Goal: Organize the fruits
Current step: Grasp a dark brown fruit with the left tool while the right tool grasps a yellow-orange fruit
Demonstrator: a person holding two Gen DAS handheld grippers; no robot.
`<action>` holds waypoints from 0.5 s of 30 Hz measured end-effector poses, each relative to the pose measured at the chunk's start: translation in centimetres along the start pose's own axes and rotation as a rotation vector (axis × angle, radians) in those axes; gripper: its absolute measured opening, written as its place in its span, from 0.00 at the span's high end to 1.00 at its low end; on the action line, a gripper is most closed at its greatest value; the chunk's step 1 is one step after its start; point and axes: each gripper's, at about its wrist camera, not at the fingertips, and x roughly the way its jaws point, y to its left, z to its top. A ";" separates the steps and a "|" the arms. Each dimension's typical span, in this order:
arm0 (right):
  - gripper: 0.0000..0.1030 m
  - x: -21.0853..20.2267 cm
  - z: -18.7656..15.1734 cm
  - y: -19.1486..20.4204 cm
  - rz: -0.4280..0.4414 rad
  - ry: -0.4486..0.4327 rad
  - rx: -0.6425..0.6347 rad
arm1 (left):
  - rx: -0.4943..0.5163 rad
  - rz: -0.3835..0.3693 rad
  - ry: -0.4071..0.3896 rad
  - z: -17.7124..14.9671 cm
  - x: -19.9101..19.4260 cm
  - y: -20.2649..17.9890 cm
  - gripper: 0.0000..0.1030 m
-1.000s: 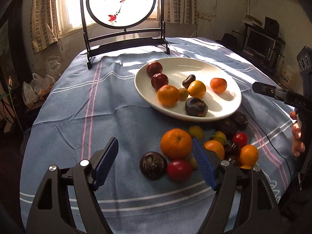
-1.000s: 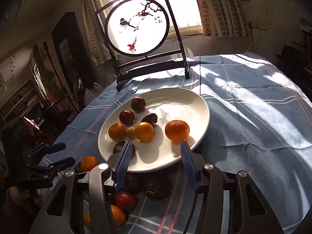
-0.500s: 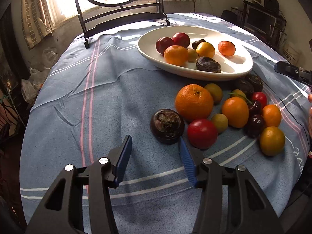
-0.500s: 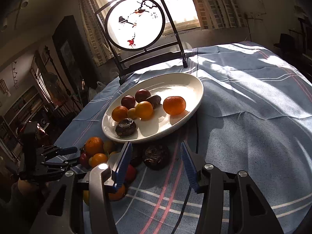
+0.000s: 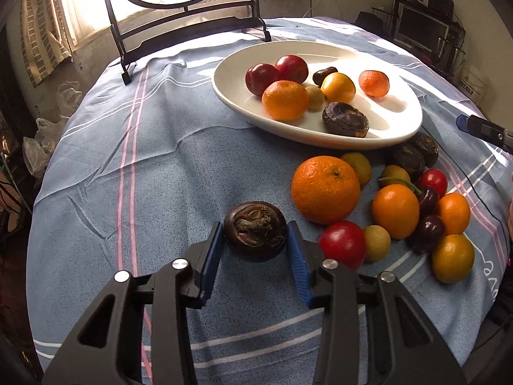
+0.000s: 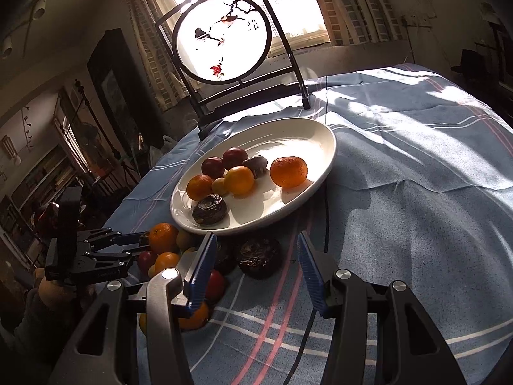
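Note:
A white oval plate (image 5: 400, 128) holds several fruits: oranges, red plums and dark brown ones. A loose pile of fruit lies on the cloth in front of it, with a big orange (image 5: 325, 189) and a red fruit (image 5: 343, 245). My left gripper (image 5: 255, 234) has its blue pads on both sides of a dark brown fruit (image 5: 255, 231) that rests on the cloth. My right gripper (image 6: 256, 253) is open and empty, low over the cloth near another dark brown fruit (image 6: 259, 256) by the plate (image 6: 320, 147). The left gripper also shows in the right wrist view (image 6: 141, 247).
A black stand with a round painted screen (image 6: 221, 37) stands at the far edge of the table. A blue striped cloth (image 5: 128, 176) covers the table. A black cable (image 6: 323, 224) runs over the cloth under the right gripper. Furniture and shelves surround the table.
My left gripper moved forward and down and narrowed around the dark brown fruit. My right gripper drew back from the plate and sank toward the cloth.

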 end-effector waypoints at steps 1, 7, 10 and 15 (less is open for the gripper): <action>0.49 0.1 0.1 0.2 0.009 0.008 -0.010 | 0.004 0.011 -0.011 -0.2 -0.3 -0.2 0.62; 0.49 0.3 -2.3 4.0 0.120 0.143 -0.144 | -0.067 -0.039 -0.083 -2.4 -4.0 -0.6 0.62; 0.50 -0.1 -4.5 6.9 0.150 0.204 -0.225 | -0.079 -0.038 -0.110 -3.6 -5.8 -0.9 0.62; 0.50 0.9 -5.8 8.9 0.178 0.273 -0.272 | -0.098 -0.040 -0.122 -4.5 -6.8 -0.8 0.62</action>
